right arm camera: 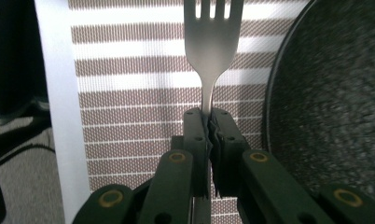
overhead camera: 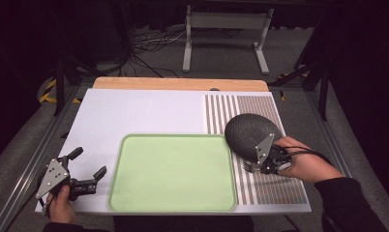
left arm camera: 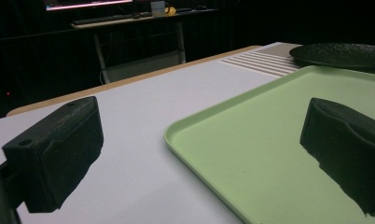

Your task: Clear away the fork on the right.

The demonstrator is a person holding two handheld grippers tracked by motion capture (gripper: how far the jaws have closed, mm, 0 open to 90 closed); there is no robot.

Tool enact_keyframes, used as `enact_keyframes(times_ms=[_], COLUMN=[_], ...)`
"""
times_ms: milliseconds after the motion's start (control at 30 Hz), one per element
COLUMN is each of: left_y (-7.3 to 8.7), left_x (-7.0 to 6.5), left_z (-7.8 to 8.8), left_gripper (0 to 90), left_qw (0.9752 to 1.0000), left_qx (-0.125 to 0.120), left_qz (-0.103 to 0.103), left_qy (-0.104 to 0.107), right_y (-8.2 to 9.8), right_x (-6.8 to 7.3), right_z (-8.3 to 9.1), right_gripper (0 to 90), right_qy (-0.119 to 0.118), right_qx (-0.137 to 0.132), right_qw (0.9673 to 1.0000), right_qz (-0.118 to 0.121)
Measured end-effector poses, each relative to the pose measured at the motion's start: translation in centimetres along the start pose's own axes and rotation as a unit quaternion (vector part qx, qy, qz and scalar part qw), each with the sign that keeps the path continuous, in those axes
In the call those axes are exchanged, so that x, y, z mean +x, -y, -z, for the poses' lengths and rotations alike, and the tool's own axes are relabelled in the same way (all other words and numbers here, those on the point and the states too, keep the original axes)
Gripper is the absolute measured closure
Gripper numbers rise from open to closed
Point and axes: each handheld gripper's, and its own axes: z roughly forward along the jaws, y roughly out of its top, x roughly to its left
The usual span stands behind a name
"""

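Observation:
A silver fork (right arm camera: 212, 42) sticks out between the closed jaws of my right gripper (right arm camera: 208, 115), tines away from me, above the striped placemat (right arm camera: 139, 70). In the high view that right gripper (overhead camera: 254, 166) sits at the near edge of a dark speckled plate (overhead camera: 250, 134), the fork's tines (overhead camera: 246, 167) just showing. A light green tray (overhead camera: 173, 174) lies in the middle of the table. My left gripper (overhead camera: 91, 166) rests at the table's front left, jaws wide apart with nothing between them; its right jaw hangs over the green tray (left arm camera: 269, 149).
The white table top (overhead camera: 134, 113) has a wooden strip along its far edge. The dark plate (left arm camera: 339, 55) lies beyond the tray. A metal stand (overhead camera: 226, 34) and cables are on the floor behind the table.

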Motion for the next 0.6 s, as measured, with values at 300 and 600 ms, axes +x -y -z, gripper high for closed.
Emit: enact_keyframes(times_ms=[300,600], left_y=[0.0,0.0], left_x=[0.0,0.0], left_z=[0.0,0.0], left_gripper=[0.1,0.1], left_qw=[1.0,1.0], left_qx=[0.0,0.0], left_qz=[0.0,0.001], left_qy=[0.0,0.001], right_y=[-0.2,-0.8], right_x=[0.1,0.0], right_z=[1.7,2.6], right_gripper=[85.7,85.8], right_qy=[0.012,0.023], right_qx=[-0.033,-0.071], right_qw=[0.9994,0.9971], right_qz=[-0.008,-0.015])
